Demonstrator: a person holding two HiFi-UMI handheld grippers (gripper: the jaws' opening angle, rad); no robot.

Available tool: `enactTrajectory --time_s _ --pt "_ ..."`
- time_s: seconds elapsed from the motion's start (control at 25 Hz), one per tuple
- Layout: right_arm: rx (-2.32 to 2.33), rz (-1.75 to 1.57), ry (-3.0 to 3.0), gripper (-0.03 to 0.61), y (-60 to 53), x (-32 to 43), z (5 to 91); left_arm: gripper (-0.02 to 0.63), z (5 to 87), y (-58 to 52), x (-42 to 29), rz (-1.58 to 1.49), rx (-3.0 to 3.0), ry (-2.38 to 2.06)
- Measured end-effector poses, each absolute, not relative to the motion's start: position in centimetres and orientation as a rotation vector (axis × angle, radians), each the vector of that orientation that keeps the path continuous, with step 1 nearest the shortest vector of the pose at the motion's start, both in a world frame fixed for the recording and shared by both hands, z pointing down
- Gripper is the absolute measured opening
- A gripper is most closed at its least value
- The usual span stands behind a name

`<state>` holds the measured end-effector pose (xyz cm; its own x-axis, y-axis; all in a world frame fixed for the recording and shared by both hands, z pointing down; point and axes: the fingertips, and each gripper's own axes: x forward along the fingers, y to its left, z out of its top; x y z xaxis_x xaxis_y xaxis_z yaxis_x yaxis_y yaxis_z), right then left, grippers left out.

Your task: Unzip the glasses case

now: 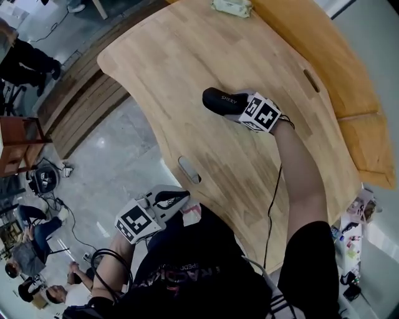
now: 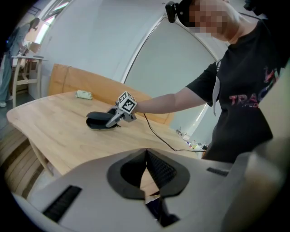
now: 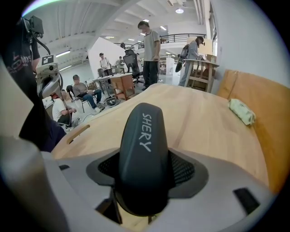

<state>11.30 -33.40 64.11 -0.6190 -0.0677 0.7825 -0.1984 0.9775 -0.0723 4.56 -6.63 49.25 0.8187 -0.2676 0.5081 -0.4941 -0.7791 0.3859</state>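
A black zip-up glasses case (image 1: 221, 99) marked SHERY lies on the light wooden table (image 1: 187, 62), near its middle. My right gripper (image 1: 240, 104) reaches in from the right and is shut on the case's near end, a pad pressing on each side. In the right gripper view the case (image 3: 144, 149) fills the gap between the jaws and points away along the table. My left gripper (image 1: 181, 198) hovers off the table's near edge, close to the person's body, shut with nothing held. From the left gripper view (image 2: 146, 165) the case (image 2: 97, 121) and right gripper (image 2: 114, 118) show far off.
A pale folded cloth (image 1: 232, 6) lies at the table's far end. The top has two oval slots, one near the front edge (image 1: 189, 169) and one at the right (image 1: 312, 80). A black cable (image 1: 272, 205) trails from the right gripper. An orange-brown panel (image 1: 349, 75) borders the right side. People sit at the lower left.
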Motion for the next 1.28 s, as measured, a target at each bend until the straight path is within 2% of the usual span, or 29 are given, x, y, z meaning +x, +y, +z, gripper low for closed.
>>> enactTrajectory --time_s 0.44,0.6,0.76,1.0,1.04,1.12,1.28 --pt "0.076 0.184 -2.221 0.313 -33.1 10.2 66.1 0.014 49.9 -6.7 5.0 0.577 2.450 -0.583" --pt "0.077 0.177 -2.216 0.333 -33.1 10.5 66.1 0.014 49.9 -6.6 5.5 0.577 2.450 -0.574" --pt "0.133 0.152 -2.249 0.351 -33.7 10.6 64.5 0.014 49.7 -6.4 5.3 0.577 2.460 -0.566" --pt "0.337 0.128 -2.343 0.346 -34.8 12.7 59.8 0.014 49.3 -5.9 5.6 0.563 2.506 -0.540" --pt "0.406 0.122 -2.360 0.290 -35.0 13.2 58.7 0.014 49.2 -5.8 5.6 0.560 2.518 -0.532" --pt "0.556 0.120 -2.373 0.032 -35.0 14.3 56.8 0.014 48.9 -5.6 5.5 0.558 2.542 -0.512" --pt "0.744 0.216 -2.391 0.017 -32.0 15.3 54.0 0.013 48.5 -5.3 5.1 0.561 2.586 -0.477"
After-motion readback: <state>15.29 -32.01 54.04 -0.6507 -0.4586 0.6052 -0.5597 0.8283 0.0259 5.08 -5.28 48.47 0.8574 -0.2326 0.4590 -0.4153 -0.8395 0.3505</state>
